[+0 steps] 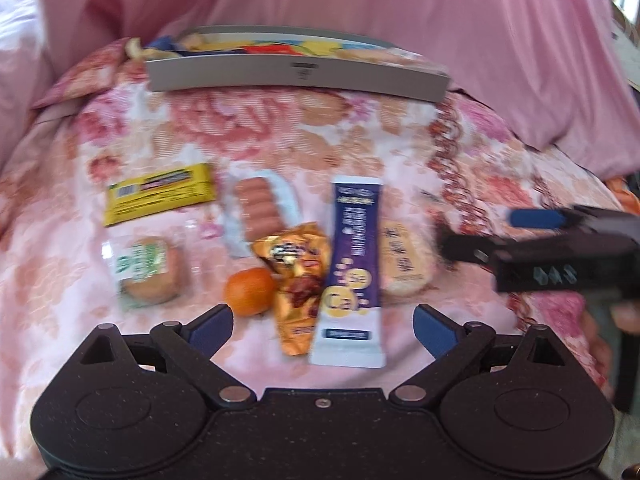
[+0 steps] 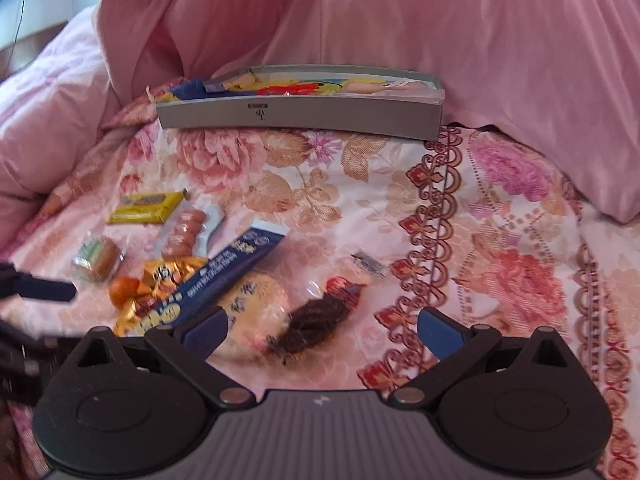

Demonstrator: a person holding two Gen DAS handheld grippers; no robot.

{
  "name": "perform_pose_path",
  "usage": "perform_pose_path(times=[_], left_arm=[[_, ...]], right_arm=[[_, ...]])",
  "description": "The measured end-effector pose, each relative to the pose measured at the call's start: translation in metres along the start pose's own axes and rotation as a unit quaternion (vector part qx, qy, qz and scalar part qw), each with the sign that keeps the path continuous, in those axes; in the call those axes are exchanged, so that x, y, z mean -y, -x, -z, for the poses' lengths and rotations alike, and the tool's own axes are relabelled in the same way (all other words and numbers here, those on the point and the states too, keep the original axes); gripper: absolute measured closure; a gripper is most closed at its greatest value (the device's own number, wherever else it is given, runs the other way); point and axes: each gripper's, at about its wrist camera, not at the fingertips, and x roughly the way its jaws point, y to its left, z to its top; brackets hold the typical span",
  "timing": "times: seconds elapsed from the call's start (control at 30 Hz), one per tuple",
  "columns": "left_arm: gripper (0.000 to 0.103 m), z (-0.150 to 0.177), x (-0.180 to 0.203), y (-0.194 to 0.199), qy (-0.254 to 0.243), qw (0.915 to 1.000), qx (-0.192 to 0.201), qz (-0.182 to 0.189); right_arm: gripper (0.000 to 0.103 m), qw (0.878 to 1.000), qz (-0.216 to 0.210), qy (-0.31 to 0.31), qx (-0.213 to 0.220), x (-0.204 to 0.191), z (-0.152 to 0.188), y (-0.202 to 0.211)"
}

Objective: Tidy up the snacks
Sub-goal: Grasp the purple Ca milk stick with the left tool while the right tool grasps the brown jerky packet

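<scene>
- Left wrist view: a bed with a pink floral bedspread (image 1: 280, 136) and pink quilt behind carries a long grey cardboard box (image 1: 298, 74) of snacks. The left hand-held gripper (image 1: 323, 330) gapes wide and empty, above a purple-and-white packet (image 1: 352, 268).
- Right wrist view: the right hand-held gripper (image 2: 323, 330) is spread wide, empty, over a clear-wrapped dark brown twisted snack (image 2: 316, 322).

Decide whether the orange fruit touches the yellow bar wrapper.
Apart. The left wrist view shows bedspread between the orange fruit and yellow bar wrapper.
</scene>
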Motion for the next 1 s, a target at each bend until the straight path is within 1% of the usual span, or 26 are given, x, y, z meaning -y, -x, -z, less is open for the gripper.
perform_pose_path(times=[0.1, 0.2, 0.3, 0.37, 0.43, 0.47, 0.57, 0.67, 0.7, 0.8, 0.9, 0.97, 1.0], left_arm=[[0.007, -0.002, 0.007, -0.007, -0.028, 0.9995, 0.004, 0.016], [0.008, -0.007, 0.012, -0.017, -0.058, 0.9980, 0.004, 0.023], [0.011, -0.012, 0.015, -0.029, -0.073, 0.9969, -0.001, 0.028], [0.016, -0.015, 0.013, -0.037, -0.077, 0.9964, -0.006, 0.036], [0.019, -0.019, 0.013, -0.042, -0.080, 0.9960, -0.005, 0.040], [0.021, -0.020, 0.012, -0.044, -0.080, 0.9959, -0.003, 0.042], [0.026, -0.024, 0.010, -0.048, -0.076, 0.9961, -0.001, 0.046], [0.034, -0.027, 0.010, -0.051, -0.074, 0.9961, 0.000, 0.048], [0.035, -0.029, 0.009, -0.051, -0.072, 0.9964, -0.001, 0.045], [0.046, -0.031, 0.009, -0.053, -0.068, 0.9970, -0.009, 0.034], [0.053, -0.032, 0.009, -0.052, -0.063, 0.9976, -0.016, 0.022], [0.058, -0.033, 0.008, -0.050, -0.054, 0.9982, -0.021, 0.018], [0.062, -0.033, 0.008, -0.050, -0.050, 0.9983, -0.024, 0.016]], right_arm=[[0.000, 1.000, -0.020, -0.012, -0.008, 0.004, -0.005, -0.012], [0.001, 1.000, -0.020, -0.014, -0.017, 0.006, -0.009, -0.024], [0.002, 0.999, -0.021, -0.032, -0.030, 0.012, -0.010, -0.036], [0.005, 0.997, -0.026, -0.055, -0.044, 0.018, -0.010, -0.043], [0.010, 0.995, -0.028, -0.072, -0.055, 0.023, -0.008, -0.048], [0.012, 0.995, -0.025, -0.077, -0.056, 0.024, -0.007, -0.048], [0.019, 0.995, -0.024, -0.087, -0.053, 0.027, -0.006, -0.046], [0.024, 0.993, -0.035, -0.097, -0.056, 0.028, -0.006, -0.047], [0.025, 0.993, -0.038, -0.099, -0.057, 0.027, -0.006, -0.047], [0.030, 0.992, -0.046, -0.104, -0.062, 0.026, -0.006, -0.047], [0.036, 0.990, -0.051, -0.111, -0.065, 0.026, -0.006, -0.046], [0.038, 0.990, -0.054, -0.115, -0.067, 0.027, -0.005, -0.044], [0.039, 0.989, -0.055, -0.116, -0.067, 0.027, -0.005, -0.044]])
